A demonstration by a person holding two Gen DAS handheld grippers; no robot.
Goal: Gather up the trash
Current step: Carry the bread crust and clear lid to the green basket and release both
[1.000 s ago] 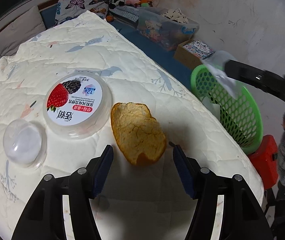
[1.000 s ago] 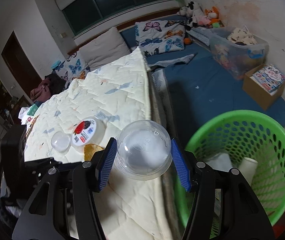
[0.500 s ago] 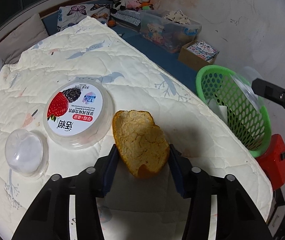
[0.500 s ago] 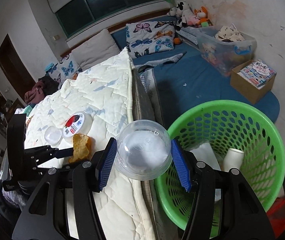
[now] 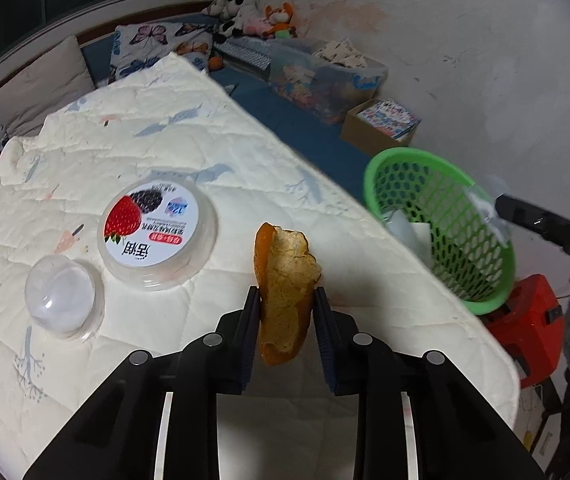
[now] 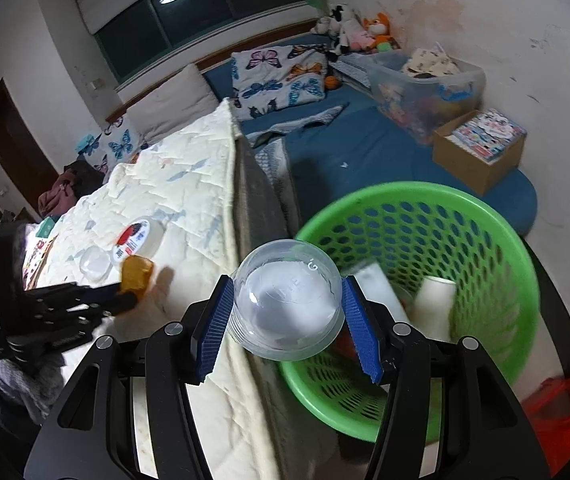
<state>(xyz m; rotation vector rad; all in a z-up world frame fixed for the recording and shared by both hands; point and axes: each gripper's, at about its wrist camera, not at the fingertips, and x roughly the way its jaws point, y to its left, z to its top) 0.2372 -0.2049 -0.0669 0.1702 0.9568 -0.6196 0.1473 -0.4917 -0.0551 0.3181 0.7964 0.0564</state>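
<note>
A: The fingers (image 5: 251,322) of the left gripper (image 5: 287,320) pinch a curled orange peel (image 5: 285,288), lifted just clear of the white quilted mattress (image 5: 85,152).

B: And the right gripper (image 6: 285,320)?

A: It clamps a clear plastic dome cup (image 6: 288,305) at the near left rim of the green perforated plastic basket (image 6: 485,264). A round strawberry-label tub (image 5: 157,230) and a small clear lid (image 5: 63,298) lie on the mattress, left of the peel.

Basket (image 6: 497,288) contents — partly hidden
</note>
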